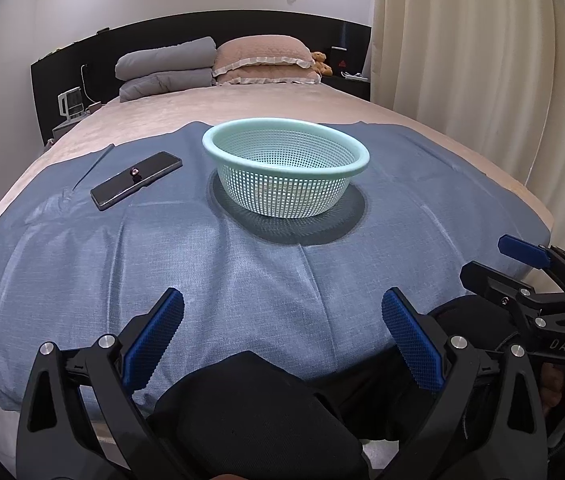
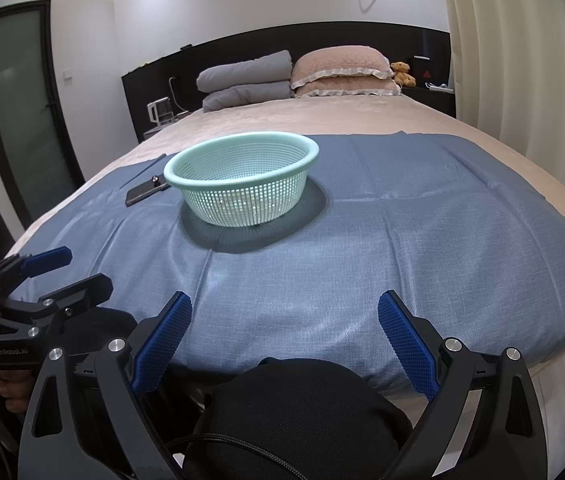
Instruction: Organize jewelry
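A pale green mesh basket stands upright on a blue cloth spread over the foot of a bed. To its left lies a flat black tray with a small ring-like jewel on top. My left gripper hovers open over the near edge of the cloth, nothing between its blue pads. My right gripper is likewise open and empty, beside the left one. Each gripper shows at the side of the other's view.
The beige bed runs back to grey and pink pillows and a black headboard. Cream curtains hang close on the right. A nightstand with a kettle is at the left; a dark door stands beyond it.
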Demonstrator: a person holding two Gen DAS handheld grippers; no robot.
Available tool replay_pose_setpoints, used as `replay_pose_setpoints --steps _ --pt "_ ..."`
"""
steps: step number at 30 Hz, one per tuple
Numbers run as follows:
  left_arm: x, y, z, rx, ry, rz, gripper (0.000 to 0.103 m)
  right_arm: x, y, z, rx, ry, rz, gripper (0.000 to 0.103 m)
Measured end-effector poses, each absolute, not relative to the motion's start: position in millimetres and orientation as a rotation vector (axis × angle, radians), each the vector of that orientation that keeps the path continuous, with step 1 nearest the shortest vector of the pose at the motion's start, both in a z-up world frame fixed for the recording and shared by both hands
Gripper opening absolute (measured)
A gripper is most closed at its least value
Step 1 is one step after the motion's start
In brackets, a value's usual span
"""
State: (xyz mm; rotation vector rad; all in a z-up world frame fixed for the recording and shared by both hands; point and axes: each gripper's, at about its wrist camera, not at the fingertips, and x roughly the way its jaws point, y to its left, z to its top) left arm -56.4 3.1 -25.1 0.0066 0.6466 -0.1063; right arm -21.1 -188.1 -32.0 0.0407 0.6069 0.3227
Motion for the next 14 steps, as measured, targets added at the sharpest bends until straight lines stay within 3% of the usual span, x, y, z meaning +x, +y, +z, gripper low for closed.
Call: replay_pose_setpoints --steps 14 --pt "-53.1 6.2 -28.0 -0.011 0.671 -0.07 0.097 -21.4 -188.0 -32.0 0.041 0.607 0.324 0.09"
